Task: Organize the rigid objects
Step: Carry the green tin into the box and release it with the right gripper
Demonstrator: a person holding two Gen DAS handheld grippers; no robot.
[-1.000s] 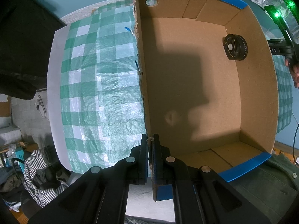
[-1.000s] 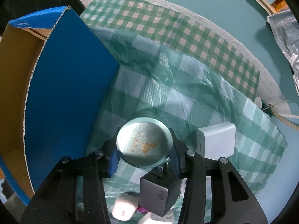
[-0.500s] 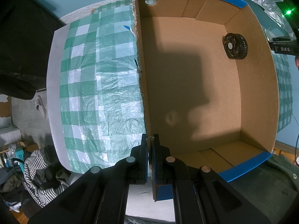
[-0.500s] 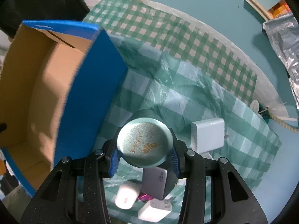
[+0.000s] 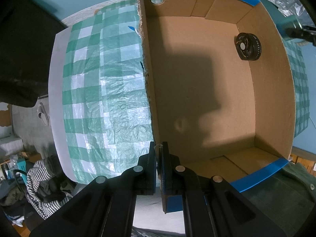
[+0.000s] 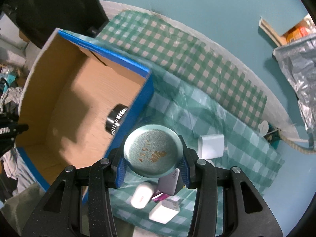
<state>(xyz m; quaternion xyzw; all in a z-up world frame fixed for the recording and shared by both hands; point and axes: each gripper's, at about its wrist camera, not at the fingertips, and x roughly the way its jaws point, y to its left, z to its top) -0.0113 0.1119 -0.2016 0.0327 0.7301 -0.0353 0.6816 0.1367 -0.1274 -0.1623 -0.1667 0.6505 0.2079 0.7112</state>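
Observation:
My left gripper is shut on the near wall of the open cardboard box, which has blue outer sides. A black round wheel-like object lies inside the box by its far right wall; it also shows in the right wrist view. My right gripper is shut on a round green tin with gold print on its lid, held in the air just right of the box's blue wall. Several chargers lie below on the cloth: white ones and a grey one.
A green checked cloth covers the round table; it also shows in the right wrist view. A silver foil bag sits at the far right. Striped clothing lies beyond the table's edge at the lower left.
My right gripper has risen with the tin and swung left toward the box, so the box's inside and the black wheel now show. The left gripper and the box have not moved.

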